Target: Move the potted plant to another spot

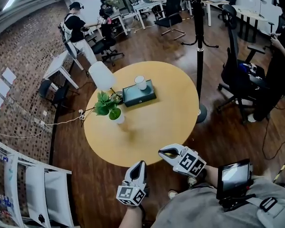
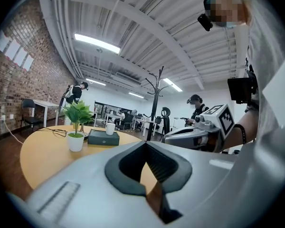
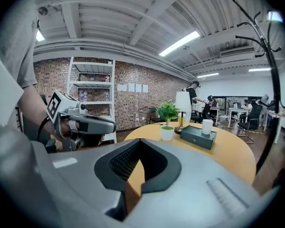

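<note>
Here, you stand at the 6 o'clock rim of the round table (image 1: 175, 127), left gripper (image 1: 141, 164) and right gripper (image 1: 162, 152) side by side, each with its jaws pressed together on nothing. Seen from the head view, bare tabletop runs from 3 o'clock round to 7 o'clock, the widest open stretch. The coat stand (image 1: 199, 46) is planted just past the rim at 3 o'clock, with an office chair (image 1: 235, 75) beyond it. A white shelf (image 1: 35, 184) stands off the table at 8 o'clock.

The potted plant (image 1: 111, 111) sits upright near the 9 o'clock rim, well apart from both grippers. Just beside it, toward 12 o'clock from the table's middle, lies a teal box (image 1: 139, 96) bearing a white cup (image 1: 140, 82). A white-shaded lamp (image 1: 101, 75) stands at 10 o'clock.

From above, leaves cover most of the pot, and the lamp's base is hidden by shade and foliage. A thin cable (image 1: 61, 122) trails off the rim at 9 o'clock, its tabletop end lost behind the plant. Your own torso cuts off the lower right corner.

The plant shows a small white pot and broad, bright green leaves on short stems.
</note>
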A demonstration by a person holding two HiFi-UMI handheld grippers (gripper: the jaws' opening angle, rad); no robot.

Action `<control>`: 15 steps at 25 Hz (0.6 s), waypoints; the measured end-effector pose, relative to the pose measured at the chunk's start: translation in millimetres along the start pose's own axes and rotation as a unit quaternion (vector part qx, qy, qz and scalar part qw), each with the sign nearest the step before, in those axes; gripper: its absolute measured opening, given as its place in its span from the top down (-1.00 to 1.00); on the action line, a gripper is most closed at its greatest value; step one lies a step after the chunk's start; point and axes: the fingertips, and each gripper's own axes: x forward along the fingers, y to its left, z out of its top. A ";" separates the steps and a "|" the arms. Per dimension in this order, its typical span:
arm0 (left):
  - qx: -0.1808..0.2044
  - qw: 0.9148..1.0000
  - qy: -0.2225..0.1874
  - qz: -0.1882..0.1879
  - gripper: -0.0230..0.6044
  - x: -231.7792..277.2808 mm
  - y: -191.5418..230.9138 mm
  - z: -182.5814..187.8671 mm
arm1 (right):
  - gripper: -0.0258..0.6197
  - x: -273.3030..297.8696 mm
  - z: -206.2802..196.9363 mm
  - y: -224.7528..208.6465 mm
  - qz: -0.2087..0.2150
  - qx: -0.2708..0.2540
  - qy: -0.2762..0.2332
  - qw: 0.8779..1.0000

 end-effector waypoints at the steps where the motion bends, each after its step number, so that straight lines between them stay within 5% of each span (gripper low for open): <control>1: -0.001 1.000 0.001 0.000 0.93 -1.5 0.5 0.9 | 0.90 1.4 0.0 2.2 0.000 0.001 0.001 1.000; 15: -0.011 1.000 0.007 -0.010 0.93 -6.7 2.4 -12.7 | 0.90 5.3 -11.5 12.2 -0.005 0.014 0.014 1.000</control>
